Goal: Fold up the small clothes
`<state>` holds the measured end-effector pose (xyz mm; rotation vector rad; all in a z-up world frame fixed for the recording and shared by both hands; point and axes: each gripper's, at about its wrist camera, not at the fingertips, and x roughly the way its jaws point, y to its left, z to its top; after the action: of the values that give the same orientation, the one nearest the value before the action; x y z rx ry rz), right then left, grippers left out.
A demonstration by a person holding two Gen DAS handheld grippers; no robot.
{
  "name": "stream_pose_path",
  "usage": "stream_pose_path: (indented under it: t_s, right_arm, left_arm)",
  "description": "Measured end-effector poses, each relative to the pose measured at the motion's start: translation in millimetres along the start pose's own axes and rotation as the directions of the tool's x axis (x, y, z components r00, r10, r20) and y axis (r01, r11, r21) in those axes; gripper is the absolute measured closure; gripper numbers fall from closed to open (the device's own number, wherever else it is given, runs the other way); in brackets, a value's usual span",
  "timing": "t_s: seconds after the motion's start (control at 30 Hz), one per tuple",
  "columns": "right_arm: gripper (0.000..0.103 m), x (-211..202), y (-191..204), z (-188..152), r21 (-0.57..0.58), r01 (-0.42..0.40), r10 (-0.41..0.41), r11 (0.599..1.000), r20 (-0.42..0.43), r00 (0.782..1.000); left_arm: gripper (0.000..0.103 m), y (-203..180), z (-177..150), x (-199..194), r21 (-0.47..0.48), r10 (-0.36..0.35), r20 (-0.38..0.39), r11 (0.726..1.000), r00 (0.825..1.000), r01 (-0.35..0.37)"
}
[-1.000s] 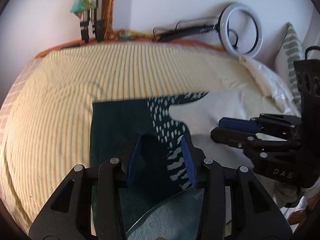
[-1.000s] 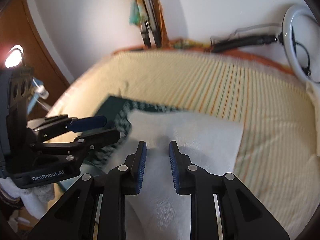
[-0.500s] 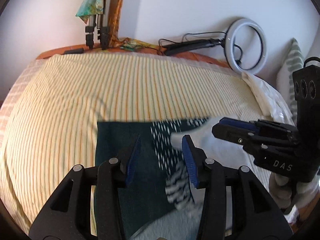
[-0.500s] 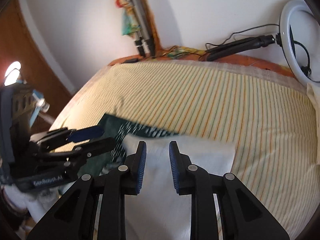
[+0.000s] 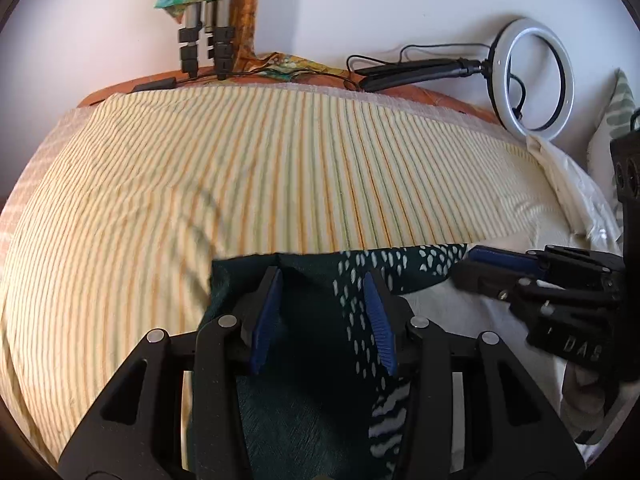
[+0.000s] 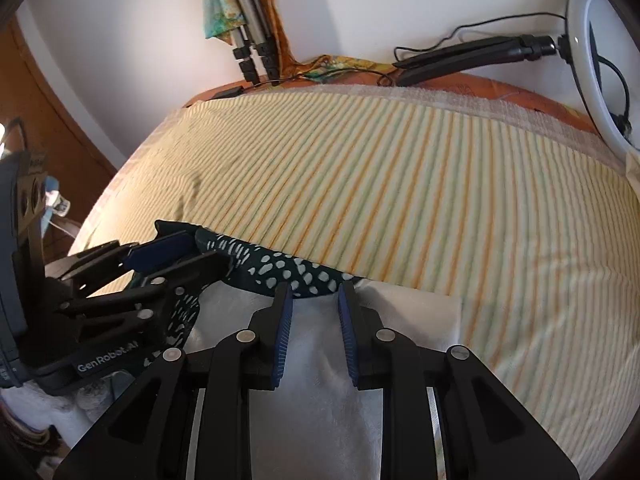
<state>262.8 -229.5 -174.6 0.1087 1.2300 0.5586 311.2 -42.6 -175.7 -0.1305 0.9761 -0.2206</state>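
A small garment lies at the near edge of the striped bed. Its dark green part with white speckles (image 5: 320, 320) shows under my left gripper (image 5: 322, 292), and its white part (image 6: 316, 412) under my right gripper (image 6: 314, 300). Both grippers have their jaws apart with cloth lying between and beneath the blue pads; I cannot see either one pinching it. The right gripper also shows at the right of the left wrist view (image 5: 520, 276), and the left gripper at the left of the right wrist view (image 6: 176, 252).
The yellow striped bedspread (image 5: 280, 168) stretches ahead to the wall. A ring light (image 5: 530, 80) on a black arm, tripod legs (image 5: 204, 36) and cables stand at the far edge. A patterned pillow (image 5: 618, 108) is at the right.
Both grippers have drawn back toward the near edge of the bed, and the garment came with them; more bare striped bedspread now shows ahead. The jaws stay about as wide.
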Motion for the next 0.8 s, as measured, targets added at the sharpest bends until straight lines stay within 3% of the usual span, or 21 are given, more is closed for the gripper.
stream_pose_path:
  t_s: [0.13, 0.23, 0.33, 0.53, 0.6, 0.8]
  right_arm:
    - [0.057, -40.0, -22.0, -12.2, 0.055, -0.040, 0.035, 0.998, 0.085, 0.996]
    - [0.056, -59.6, -46.9, -27.4, 0.128, -0.115, 0.104, 0.985, 0.088, 0.991]
    - [0.056, -70.9, -67.6, -45.7, 0.205, -0.175, 0.159, 0.963, 0.092, 0.983]
    - [0.056, -71.5, -89.3, -83.5, 0.337, -0.306, 0.296, 0.890, 0.083, 0.952]
    - [0.056, -66.7, -89.0, -90.4, 0.348, -0.327, 0.326, 0.879, 0.062, 0.943]
    - [0.062, -53.8, -84.8, -94.0, 0.364, -0.385, 0.388, 0.848, 0.067, 0.919]
  left_arm:
    - [0.059, 29.1, -1.9, -38.1, -0.041, -0.039, 0.054, 0.998, 0.998, 0.041]
    - [0.049, 58.6, -11.2, -58.4, -0.092, -0.114, 0.032, 0.989, 0.993, 0.117]
    - [0.047, 86.9, -24.4, -65.8, -0.160, -0.189, -0.014, 0.970, 0.982, 0.184]
    - [0.048, 115.6, -49.8, -50.2, -0.313, -0.341, -0.090, 0.902, 0.936, 0.299]
    - [0.048, 116.3, -54.6, -43.4, -0.331, -0.372, -0.101, 0.887, 0.923, 0.322]
    - [0.048, 106.0, -50.7, -36.0, -0.305, -0.411, -0.091, 0.878, 0.907, 0.368]
